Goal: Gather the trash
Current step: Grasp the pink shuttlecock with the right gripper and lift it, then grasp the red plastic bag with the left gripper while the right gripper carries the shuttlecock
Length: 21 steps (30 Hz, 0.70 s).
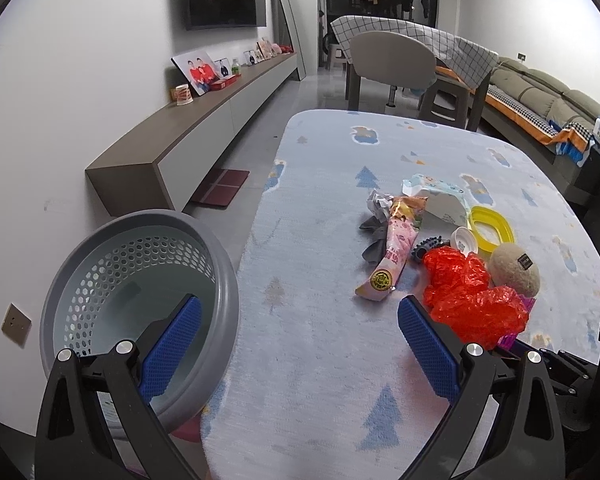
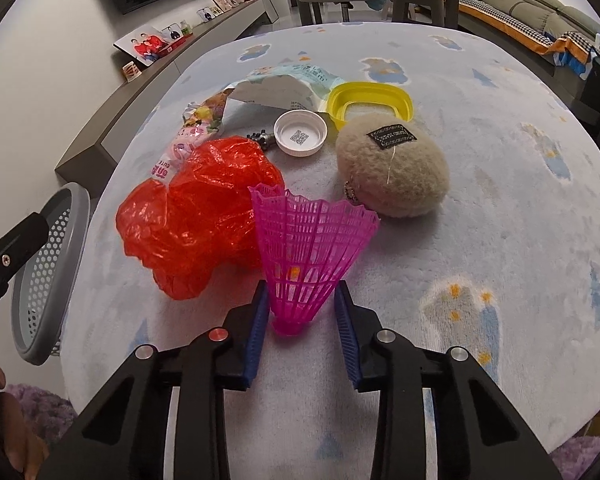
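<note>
Between the blue pads of my right claw [image 2: 300,312] stands a pink plastic mesh shuttlecock [image 2: 306,260], gripped near its base. My left claw [image 1: 300,344] hangs released, tilted down near the grey perforated plastic basket [image 1: 228,300] at the left edge of the pale blue patterned surface [image 1: 320,360]. That basket looks empty, so I judge collecting has barely begun: the crumpled red plastic bag [image 2: 196,216], white bottle cap [image 2: 300,134] and torn wrappers [image 2: 284,84] remain.
</note>
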Tool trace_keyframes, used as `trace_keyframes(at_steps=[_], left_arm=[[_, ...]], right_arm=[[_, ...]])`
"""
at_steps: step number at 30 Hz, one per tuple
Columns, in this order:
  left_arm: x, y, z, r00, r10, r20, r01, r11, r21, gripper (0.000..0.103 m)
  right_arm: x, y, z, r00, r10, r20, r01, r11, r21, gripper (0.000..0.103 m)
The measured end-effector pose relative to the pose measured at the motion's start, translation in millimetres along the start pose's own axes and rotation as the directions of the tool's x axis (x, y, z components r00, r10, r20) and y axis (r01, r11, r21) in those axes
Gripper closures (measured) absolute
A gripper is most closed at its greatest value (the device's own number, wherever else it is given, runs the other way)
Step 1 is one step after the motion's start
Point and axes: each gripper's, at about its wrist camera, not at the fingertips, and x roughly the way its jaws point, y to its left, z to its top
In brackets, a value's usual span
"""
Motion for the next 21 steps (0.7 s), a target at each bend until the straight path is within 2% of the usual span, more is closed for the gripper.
trace_keyframes(at_steps=[11, 16, 21], left_arm=[[-9, -28, -7, 0.999, -0.035, 0.034, 0.033, 0.997, 0.066, 0.006], [-18, -44, -1, 0.995, -0.077, 0.067, 0.072, 0.995, 0.072, 0.006], [-8, -70, -2, 0.994, -0.101, 0.042, 0.097, 0.991, 0.094, 0.006]], right_arm=[[-32, -32, -15, 0.999, -0.005, 0.035, 0.004, 0.999, 0.034, 0.072], [-47, -50, -16, 0.998, 0.007, 0.057, -0.011, 0.998, 0.061, 0.072], [-55, -59, -16, 0.997, 0.038, 0.068, -0.044, 0.995, 0.084, 0.072]])
